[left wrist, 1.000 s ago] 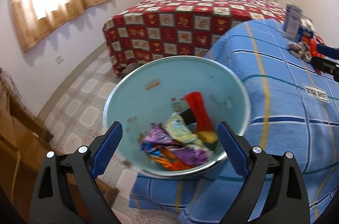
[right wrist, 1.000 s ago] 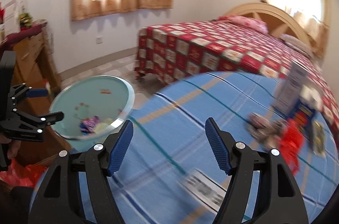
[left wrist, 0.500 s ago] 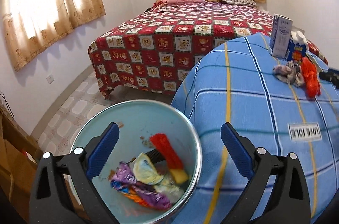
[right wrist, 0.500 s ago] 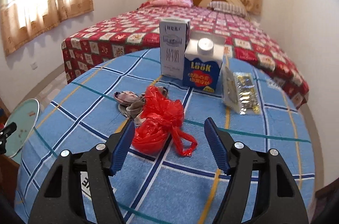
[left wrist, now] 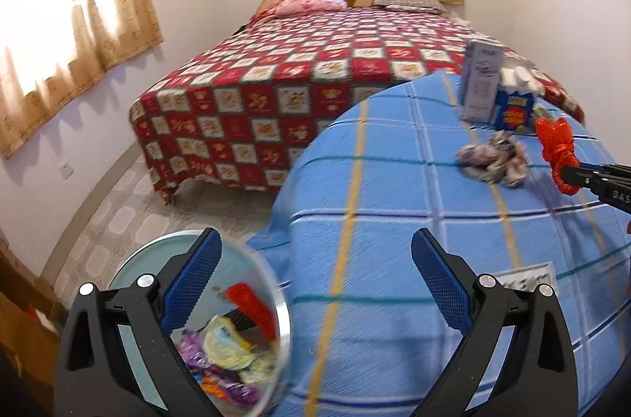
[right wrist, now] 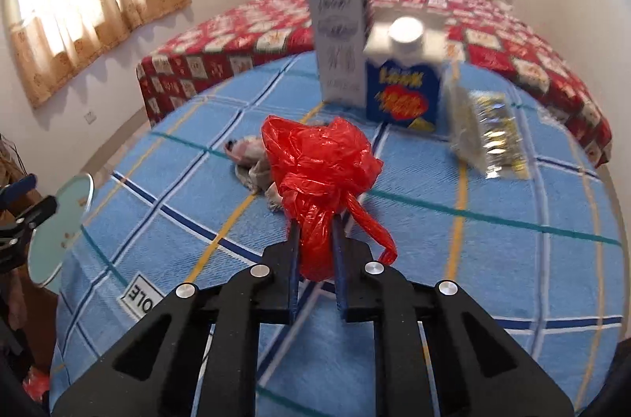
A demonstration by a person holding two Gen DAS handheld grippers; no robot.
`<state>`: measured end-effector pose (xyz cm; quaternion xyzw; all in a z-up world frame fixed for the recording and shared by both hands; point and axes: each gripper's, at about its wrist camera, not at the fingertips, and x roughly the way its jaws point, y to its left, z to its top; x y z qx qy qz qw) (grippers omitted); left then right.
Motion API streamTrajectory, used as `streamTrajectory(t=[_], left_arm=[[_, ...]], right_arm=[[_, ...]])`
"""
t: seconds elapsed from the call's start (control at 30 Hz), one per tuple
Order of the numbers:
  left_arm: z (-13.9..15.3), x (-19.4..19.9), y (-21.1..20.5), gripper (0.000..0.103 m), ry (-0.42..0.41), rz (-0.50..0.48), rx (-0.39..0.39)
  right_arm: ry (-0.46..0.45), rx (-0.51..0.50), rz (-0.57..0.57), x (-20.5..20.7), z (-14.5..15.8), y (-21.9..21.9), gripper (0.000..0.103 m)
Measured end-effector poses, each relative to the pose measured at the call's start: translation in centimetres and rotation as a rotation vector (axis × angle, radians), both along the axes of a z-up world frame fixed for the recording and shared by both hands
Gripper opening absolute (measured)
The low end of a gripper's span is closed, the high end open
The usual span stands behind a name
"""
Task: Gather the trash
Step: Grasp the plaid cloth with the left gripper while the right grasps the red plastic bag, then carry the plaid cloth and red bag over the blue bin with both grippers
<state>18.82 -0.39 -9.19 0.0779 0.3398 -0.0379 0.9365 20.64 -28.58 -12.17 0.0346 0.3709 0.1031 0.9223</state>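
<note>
My right gripper [right wrist: 314, 239] is shut on a crumpled red plastic bag [right wrist: 319, 164] over the blue checked tablecloth [right wrist: 434, 239]; it also shows in the left wrist view [left wrist: 556, 149]. A crumpled patterned wrapper [right wrist: 252, 161] lies just behind the bag, also in the left wrist view [left wrist: 493, 157]. My left gripper [left wrist: 315, 271] is open and empty, above the table's left edge. A pale blue bin [left wrist: 134, 271] with several wrappers inside sits low beside the table, partly behind my left finger; it also shows in the right wrist view [right wrist: 63, 220].
A white carton [right wrist: 339, 46] and a blue carton [right wrist: 402, 78] stand at the table's far side. A clear packet with gold contents [right wrist: 489, 133] lies to their right. A white label [right wrist: 140, 296] lies near the front. A bed with a red patterned cover [left wrist: 315, 70] is beyond.
My right gripper has closed on the red bag, which was between open jaws half a second ago. My left gripper has swung right, away from the bin, toward the table.
</note>
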Motion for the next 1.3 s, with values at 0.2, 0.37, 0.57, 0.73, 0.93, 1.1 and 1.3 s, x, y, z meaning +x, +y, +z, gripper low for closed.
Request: streamTrajectory(t=[0.2,0.37,0.57,0.73,0.93,1.1,1.3], left_arm=[[-0.1,2.2,-5.9,0.095,0.007,-0.095,0.016],[-1.2,5.0,-11.0,0.095,0.045,-0.161,0.031],[-2.5,7.9,-15.6,0.092,0.081,-0.204,0.051],[-4.2,10.0,-17.1,0.071,0.159,-0.237,0.035],[-5.3,10.0,-17.3,0.021,0.230,-0.311,-0.022],[-4.1,8.2,-15.4,0.018,0.209,-0.311,-0.033],[-2.5,5.4,-11.8,0.018,0.160,-0.268,-0.020]], right_arm=[[0.007,-0.034,-0.112,-0.6,0.3,-3.9,0.016],[0.011,-0.045,-0.198,-0.8,0.1,-7.3,0.016],[0.010,-0.035,-0.217,-1.1,-0.4,-10.1,0.018],[0.010,-0.023,-0.199,-0.8,-0.4,-10.4,0.018],[0.007,-0.023,-0.163,-0.9,-0.2,-9.1,0.018],[0.005,-0.025,-0.132,-1.1,0.0,-7.4,0.018],[-0.003,-0.031,-0.078,-0.8,0.2,-4.4,0.018]])
